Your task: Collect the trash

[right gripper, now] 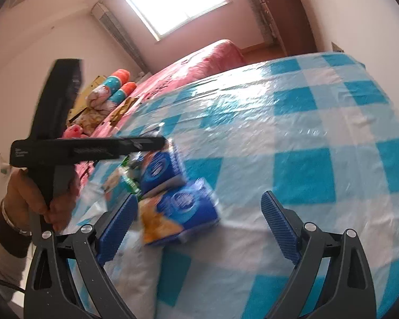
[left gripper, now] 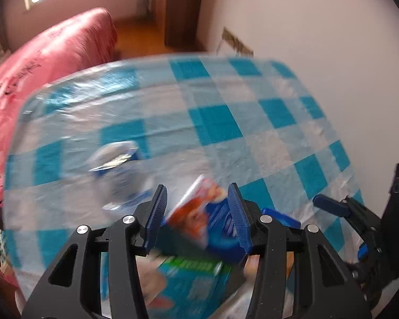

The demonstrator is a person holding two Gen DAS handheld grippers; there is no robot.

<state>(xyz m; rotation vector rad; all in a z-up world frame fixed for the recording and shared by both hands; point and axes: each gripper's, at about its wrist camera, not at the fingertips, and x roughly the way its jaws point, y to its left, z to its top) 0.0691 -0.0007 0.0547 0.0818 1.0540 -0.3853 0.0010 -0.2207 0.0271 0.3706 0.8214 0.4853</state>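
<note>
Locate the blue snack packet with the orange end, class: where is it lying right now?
In the right wrist view, the blue snack packet lies on the checked tablecloth, just ahead of the right gripper, nearer its left finger.

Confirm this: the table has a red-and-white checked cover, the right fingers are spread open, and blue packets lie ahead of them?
Not quite. The cover is blue-and-white checked, as the right wrist view shows. The rest holds: the right gripper is spread open, with blue packets ahead.
</note>
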